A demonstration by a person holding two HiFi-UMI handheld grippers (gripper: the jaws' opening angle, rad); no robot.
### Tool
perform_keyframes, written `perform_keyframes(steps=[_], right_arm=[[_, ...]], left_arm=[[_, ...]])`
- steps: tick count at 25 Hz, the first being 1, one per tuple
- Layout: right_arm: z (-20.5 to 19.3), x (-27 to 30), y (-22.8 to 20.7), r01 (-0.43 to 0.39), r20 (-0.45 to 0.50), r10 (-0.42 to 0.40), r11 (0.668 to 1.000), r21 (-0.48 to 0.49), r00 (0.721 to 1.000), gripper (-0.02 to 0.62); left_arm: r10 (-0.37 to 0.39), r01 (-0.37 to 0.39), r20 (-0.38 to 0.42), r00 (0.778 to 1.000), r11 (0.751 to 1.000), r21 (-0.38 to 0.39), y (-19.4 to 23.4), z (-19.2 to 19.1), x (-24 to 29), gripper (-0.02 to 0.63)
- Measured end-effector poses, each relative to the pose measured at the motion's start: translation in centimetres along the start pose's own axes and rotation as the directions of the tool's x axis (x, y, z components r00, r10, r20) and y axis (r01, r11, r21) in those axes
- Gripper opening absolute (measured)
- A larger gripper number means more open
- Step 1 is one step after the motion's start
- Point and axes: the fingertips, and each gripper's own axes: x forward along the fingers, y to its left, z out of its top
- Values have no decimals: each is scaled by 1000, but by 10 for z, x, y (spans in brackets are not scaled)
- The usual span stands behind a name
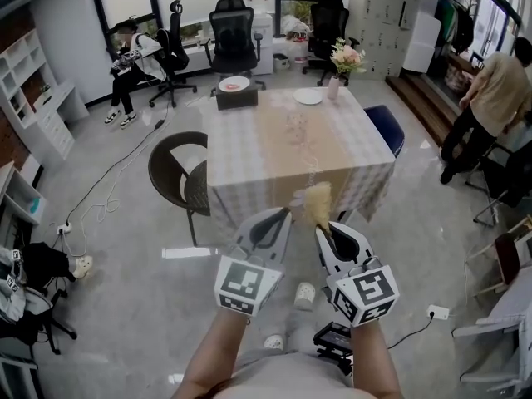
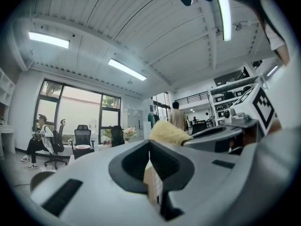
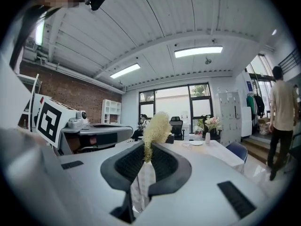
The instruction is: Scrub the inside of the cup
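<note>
A clear glass cup (image 1: 296,126) stands near the middle of the table (image 1: 249,165), which wears a checked cloth and lies well ahead of both grippers. My right gripper (image 1: 326,233) is shut on a brush with a fluffy pale-yellow head (image 1: 316,204). In the right gripper view that brush head (image 3: 156,125) sticks up out of the right gripper (image 3: 146,147). My left gripper (image 1: 273,223) is beside it, shut with nothing in it. The left gripper view shows the left gripper (image 2: 149,142) with its jaws together and the brush head (image 2: 168,132) to the right.
On the table stand a plate on a dark box (image 1: 233,85), a white plate (image 1: 307,96) and a vase of flowers (image 1: 343,60). A round black chair (image 1: 176,175) is at its left, a blue chair (image 1: 385,126) at its right. People sit back left (image 1: 131,63) and stand right (image 1: 490,98). A cup (image 1: 305,295) lies on the floor.
</note>
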Motion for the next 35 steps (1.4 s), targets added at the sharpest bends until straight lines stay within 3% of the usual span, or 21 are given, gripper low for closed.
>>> perform_keyframes(steps=[15, 26, 35], right_arm=[[11, 94, -93, -69, -12, 69, 997, -31, 998, 43], [15, 166, -172, -136, -24, 135, 990, -38, 991, 43], [10, 206, -204, -183, -29, 182, 983, -14, 983, 44]], left_arm=[[33, -32, -30, 999, 999, 39, 55, -6, 119, 14], [114, -113, -42, 993, 993, 25, 99, -14, 210, 14], [131, -129, -84, 988, 991, 23, 114, -29, 247, 14]])
